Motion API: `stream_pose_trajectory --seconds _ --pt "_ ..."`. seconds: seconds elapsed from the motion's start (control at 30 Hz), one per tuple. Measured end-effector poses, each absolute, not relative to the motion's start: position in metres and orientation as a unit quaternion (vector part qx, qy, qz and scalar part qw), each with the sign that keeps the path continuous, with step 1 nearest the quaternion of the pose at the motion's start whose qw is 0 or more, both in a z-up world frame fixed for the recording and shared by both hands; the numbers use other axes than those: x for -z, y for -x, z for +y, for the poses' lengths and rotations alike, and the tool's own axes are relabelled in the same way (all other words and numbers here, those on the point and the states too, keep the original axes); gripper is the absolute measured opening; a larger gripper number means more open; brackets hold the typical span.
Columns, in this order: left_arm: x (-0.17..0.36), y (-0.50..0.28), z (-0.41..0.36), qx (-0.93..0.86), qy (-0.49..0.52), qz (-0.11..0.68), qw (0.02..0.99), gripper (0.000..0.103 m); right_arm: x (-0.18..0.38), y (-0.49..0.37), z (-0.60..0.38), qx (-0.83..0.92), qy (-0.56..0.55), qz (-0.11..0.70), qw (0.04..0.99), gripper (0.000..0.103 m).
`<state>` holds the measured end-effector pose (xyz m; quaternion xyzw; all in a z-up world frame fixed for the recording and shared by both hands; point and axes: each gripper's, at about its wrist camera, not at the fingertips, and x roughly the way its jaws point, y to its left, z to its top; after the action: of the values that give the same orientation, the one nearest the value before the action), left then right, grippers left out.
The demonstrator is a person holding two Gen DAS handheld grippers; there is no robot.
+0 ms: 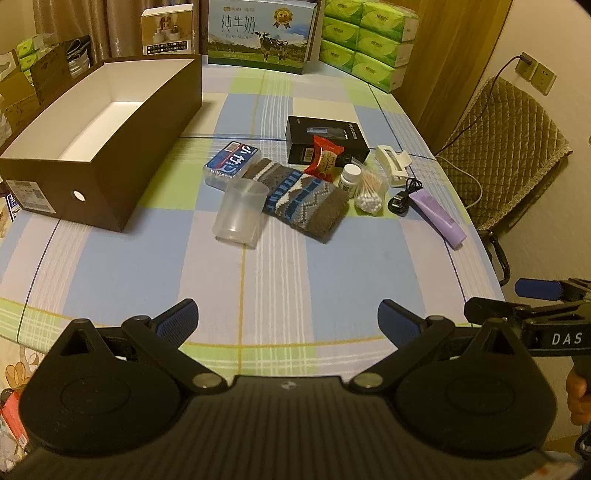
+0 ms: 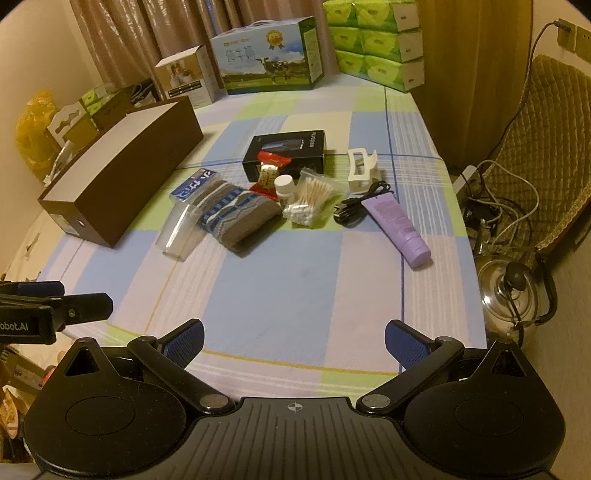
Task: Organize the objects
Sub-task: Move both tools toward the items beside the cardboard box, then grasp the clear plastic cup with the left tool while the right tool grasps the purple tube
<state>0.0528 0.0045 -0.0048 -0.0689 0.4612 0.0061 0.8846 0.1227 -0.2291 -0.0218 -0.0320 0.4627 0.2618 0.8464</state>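
An open brown box with a white inside stands empty at the table's left. A cluster lies mid-table: a clear plastic cup, a patterned sock, a blue pack, a black box, a red snack packet, a white bottle, cotton swabs, a white hair clip, a black cable and a purple tube. My left gripper and right gripper are open and empty, above the near table edge.
A milk carton box, stacked green tissue packs and a small white box stand along the far edge. A padded chair, tangled cables and a steel kettle are to the right of the table.
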Motion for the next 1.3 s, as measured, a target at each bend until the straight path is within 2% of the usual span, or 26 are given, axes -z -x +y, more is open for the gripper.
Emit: stream_pose_trajectory --seconds 0.4,0.83,0.87,0.93,1.07,1.23,1.3 --pt "0.007 -0.079 0.018 -0.027 0.064 0.457 0.887 0.102 0.028 -0.15 -0.233 -0.254 0.029 0.459 0.851 0.101" --pt "0.03 -0.11 0.04 -0.044 0.057 0.47 0.88 0.102 0.054 -0.207 -0.257 -0.252 0.025 0.412 0.875 0.101" --pt "0.033 -0.113 0.042 -0.046 0.057 0.47 0.88 0.102 0.056 -0.211 -0.257 -0.254 0.031 0.409 0.876 0.1" --pt "0.038 -0.118 0.046 -0.048 0.058 0.471 0.879 0.102 0.062 -0.22 -0.257 -0.263 0.042 0.4 0.877 0.085" --pt "0.046 -0.129 0.053 -0.049 0.057 0.474 0.877 0.102 0.075 -0.238 -0.254 -0.262 0.064 0.393 0.879 0.079" --pt "0.056 -0.143 0.058 -0.043 0.051 0.473 0.879 0.102 0.094 -0.261 -0.25 -0.257 0.082 0.399 0.876 0.065" --pt "0.06 -0.15 0.06 -0.042 0.044 0.474 0.878 0.102 0.102 -0.268 -0.249 -0.255 0.088 0.403 0.875 0.064"
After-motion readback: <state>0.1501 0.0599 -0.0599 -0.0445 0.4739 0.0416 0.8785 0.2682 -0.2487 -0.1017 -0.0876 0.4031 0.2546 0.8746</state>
